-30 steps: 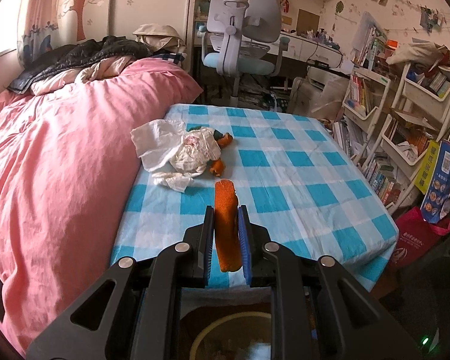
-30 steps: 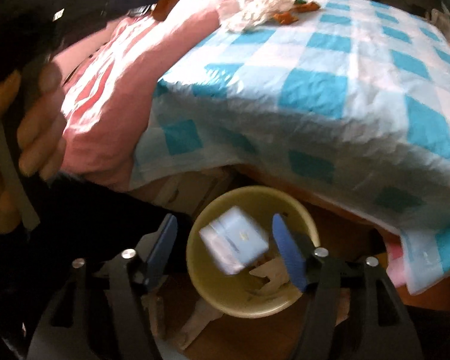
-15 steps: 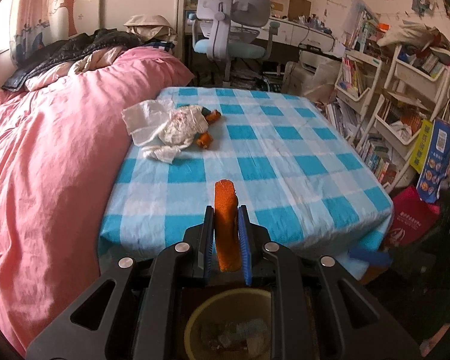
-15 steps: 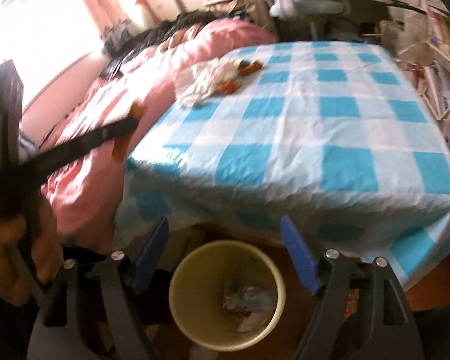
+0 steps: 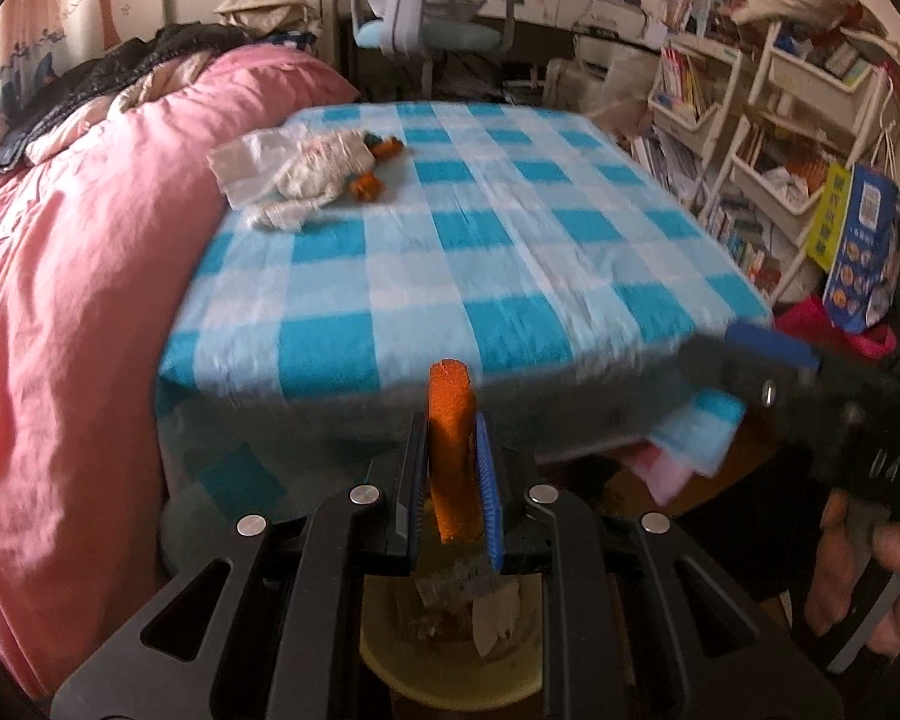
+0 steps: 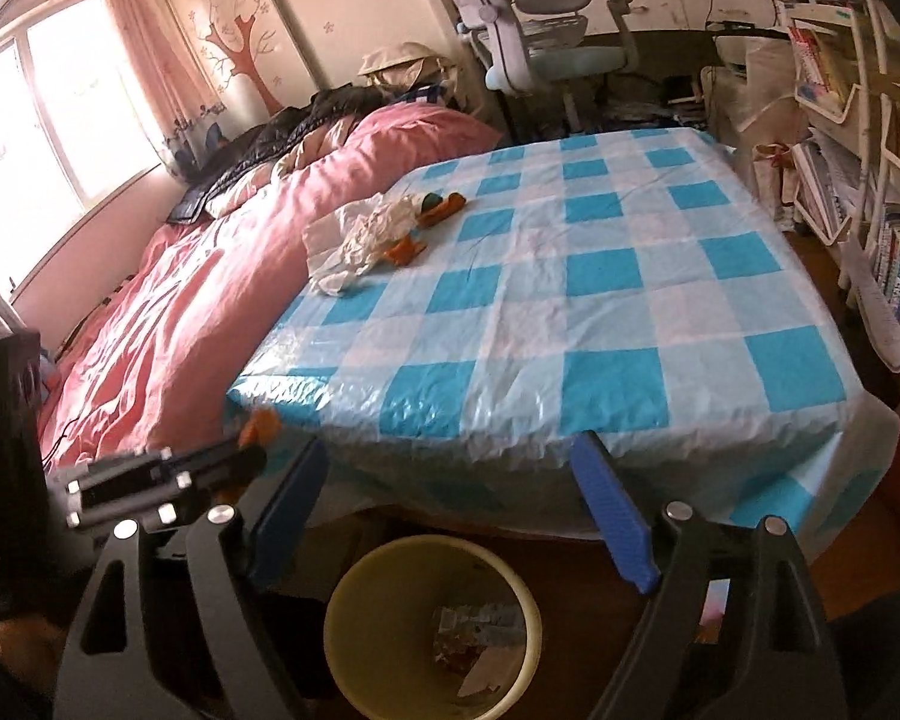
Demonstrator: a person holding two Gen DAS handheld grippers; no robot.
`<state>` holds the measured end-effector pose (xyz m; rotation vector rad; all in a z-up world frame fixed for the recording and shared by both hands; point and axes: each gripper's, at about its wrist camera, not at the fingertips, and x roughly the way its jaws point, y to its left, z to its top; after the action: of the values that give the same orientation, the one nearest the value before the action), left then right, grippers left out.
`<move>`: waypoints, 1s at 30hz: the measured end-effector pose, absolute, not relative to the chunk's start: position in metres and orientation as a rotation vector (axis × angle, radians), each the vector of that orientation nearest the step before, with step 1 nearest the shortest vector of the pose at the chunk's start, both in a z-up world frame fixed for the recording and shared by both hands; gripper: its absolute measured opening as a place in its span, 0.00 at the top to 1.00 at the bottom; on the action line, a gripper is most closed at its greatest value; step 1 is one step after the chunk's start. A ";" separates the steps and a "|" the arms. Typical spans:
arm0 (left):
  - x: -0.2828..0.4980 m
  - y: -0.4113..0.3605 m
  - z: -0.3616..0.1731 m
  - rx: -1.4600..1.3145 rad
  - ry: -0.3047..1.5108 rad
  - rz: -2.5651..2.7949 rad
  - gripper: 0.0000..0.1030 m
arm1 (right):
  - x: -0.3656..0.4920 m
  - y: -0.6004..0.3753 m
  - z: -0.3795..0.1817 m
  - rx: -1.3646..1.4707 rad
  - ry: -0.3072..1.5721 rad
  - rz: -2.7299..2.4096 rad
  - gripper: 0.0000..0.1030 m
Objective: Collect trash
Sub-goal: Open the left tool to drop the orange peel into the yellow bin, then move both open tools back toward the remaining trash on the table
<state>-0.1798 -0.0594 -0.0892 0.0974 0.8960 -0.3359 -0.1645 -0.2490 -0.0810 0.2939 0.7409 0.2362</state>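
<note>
Blue checked table [image 6: 570, 312] beside a pink bed [image 6: 210, 276], yellow bin [image 6: 360, 618] below.
Left gripper [image 5: 450, 450] pinches an orange peel [image 5: 450, 414] above the bin. Right gripper [image 6: 450, 480], empty, has just been opening wide over the bin.

Bright window [image 6: 42, 120] left; pink bed [image 6: 210, 276]; checked table [image 6: 570, 300]; desk chair [image 6: 540, 30]; bookshelves [image 5: 768, 138] right.

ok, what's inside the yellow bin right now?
Yellow bin holds a crumpled clear wrapper and white paper scraps. Anything beneath them is covered.
</note>
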 end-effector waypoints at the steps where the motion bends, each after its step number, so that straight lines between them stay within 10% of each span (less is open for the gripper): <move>1: -0.181 -0.061 -0.092 0.102 0.908 -0.341 0.85 | -0.165 -0.249 -0.081 0.295 0.739 0.235 0.21; 5: -0.188 -0.067 -0.106 0.121 0.992 -0.368 0.81 | -0.166 -0.251 -0.079 0.295 0.732 0.227 0.20; 12: -0.193 -0.066 -0.104 0.141 0.956 -0.303 0.37 | -0.168 -0.254 -0.078 0.300 0.720 0.210 0.19; 30: -0.188 -0.025 -0.057 -0.026 0.700 -0.133 0.21 | -0.168 -0.255 -0.075 0.288 0.705 0.201 0.19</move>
<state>-0.1877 -0.0254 -0.0566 -0.0263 0.6998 -0.1332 -0.1678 -0.2547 -0.0755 0.2878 0.7055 0.2007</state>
